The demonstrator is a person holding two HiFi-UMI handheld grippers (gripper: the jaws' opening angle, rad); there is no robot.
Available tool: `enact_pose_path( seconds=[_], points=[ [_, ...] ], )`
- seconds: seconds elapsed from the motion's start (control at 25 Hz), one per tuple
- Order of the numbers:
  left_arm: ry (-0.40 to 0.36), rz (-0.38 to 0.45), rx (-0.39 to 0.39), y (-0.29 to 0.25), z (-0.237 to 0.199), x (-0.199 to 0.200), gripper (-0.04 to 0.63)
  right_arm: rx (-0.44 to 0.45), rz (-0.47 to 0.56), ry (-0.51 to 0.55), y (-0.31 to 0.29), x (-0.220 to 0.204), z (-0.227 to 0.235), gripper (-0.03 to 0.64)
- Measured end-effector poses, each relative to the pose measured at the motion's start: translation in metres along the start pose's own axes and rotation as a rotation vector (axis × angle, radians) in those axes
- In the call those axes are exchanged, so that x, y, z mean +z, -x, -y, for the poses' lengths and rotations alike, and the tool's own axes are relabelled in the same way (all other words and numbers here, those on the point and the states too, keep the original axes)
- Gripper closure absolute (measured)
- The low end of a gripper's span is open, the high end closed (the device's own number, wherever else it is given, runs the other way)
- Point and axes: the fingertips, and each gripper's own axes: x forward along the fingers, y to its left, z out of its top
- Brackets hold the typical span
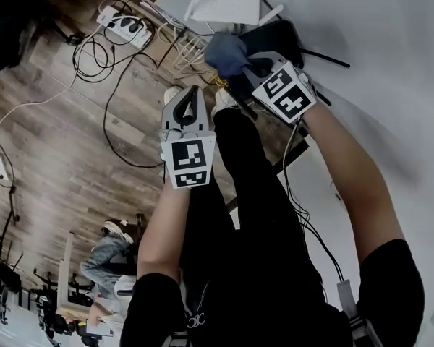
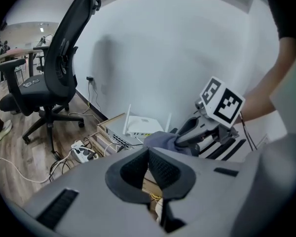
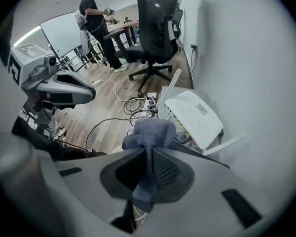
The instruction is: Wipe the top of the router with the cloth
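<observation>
The white router point(image 1: 224, 0) with its antennas lies on a box by the wall, also in the left gripper view as the router point(image 2: 140, 127) and in the right gripper view as the router point(image 3: 195, 117). My right gripper point(image 1: 251, 65) is shut on a bunched blue-grey cloth point(image 1: 226, 53), held just short of the router's near edge; the cloth point(image 3: 150, 132) sticks out above the right gripper point(image 3: 150, 167). My left gripper point(image 1: 191, 96) hangs lower and to the left, shut with nothing in it. From the left gripper point(image 2: 149, 158) I see the cloth point(image 2: 160, 140) in the other tool.
A white power strip point(image 1: 126, 26) and loose cables point(image 1: 116, 100) lie on the wood floor left of the router. A black flat object point(image 1: 275, 38) sits right of it. A black office chair point(image 3: 155, 28) stands farther back. A person point(image 3: 93, 14) stands far off.
</observation>
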Motion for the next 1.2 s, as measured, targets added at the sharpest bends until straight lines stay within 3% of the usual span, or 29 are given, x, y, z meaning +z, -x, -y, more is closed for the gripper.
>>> enact_pose_path(
  seconds=[0.36,0.72,0.84,1.04,1.2],
  points=[
    [-0.051,-0.039,-0.039,-0.004,0.005,-0.019,0.592,0.009,-0.071,-0.013,-0.035,-0.017,0.010,0.595],
    [-0.084,-0.012,-0.004,-0.002,0.005,-0.010,0.592,0.032,-0.108,0.128,-0.047,-0.021,0.013,0.595],
    [-0.077,-0.016,0.011,0.000,0.001,-0.015,0.592,0.009,-0.170,0.194,-0.046,-0.029,0.024,0.595],
    [-0.069,-0.022,0.021,0.001,0.001,-0.019,0.592,-0.011,-0.288,0.206,-0.041,-0.047,0.052,0.595],
    [-0.065,-0.024,0.016,-0.001,0.005,-0.022,0.592,-0.096,-0.375,0.284,-0.034,-0.064,0.082,0.595]
  ],
)
